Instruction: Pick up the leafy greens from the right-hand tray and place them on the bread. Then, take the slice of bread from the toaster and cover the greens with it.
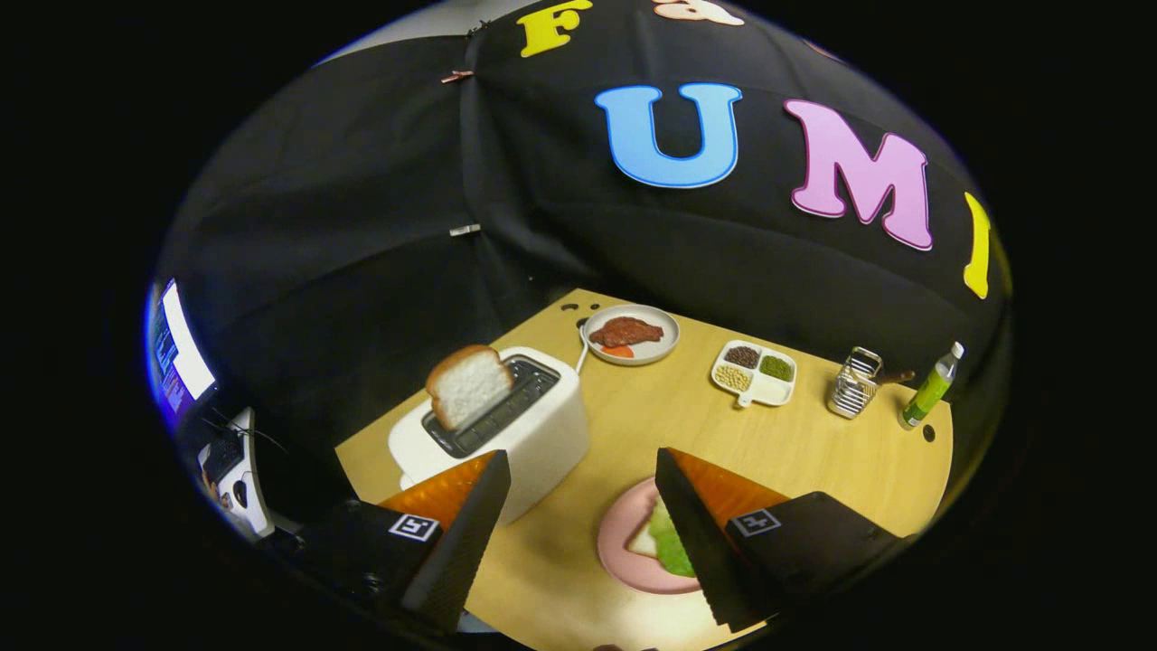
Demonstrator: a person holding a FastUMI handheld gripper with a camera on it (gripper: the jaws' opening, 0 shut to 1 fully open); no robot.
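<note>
leafy greens (pixel 671 542) sit on the bread (pixel 644 541) on the pink plate (pixel 619 542), partly behind the right finger; jaws spread wide, holding nothing; bread slice (pixel 467 385) stands tilted in the white toaster (pixel 542 434) on the worktop (pixel 813 452)

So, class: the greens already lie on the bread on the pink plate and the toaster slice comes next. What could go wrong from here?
1. The open gripper holds nothing; the bread slice leans in the toaster, so a pinch may slip or crush it.
2. The leafy greens on the pink plate sit partly behind a finger, so the cover slice may land off-centre or push them.
</note>
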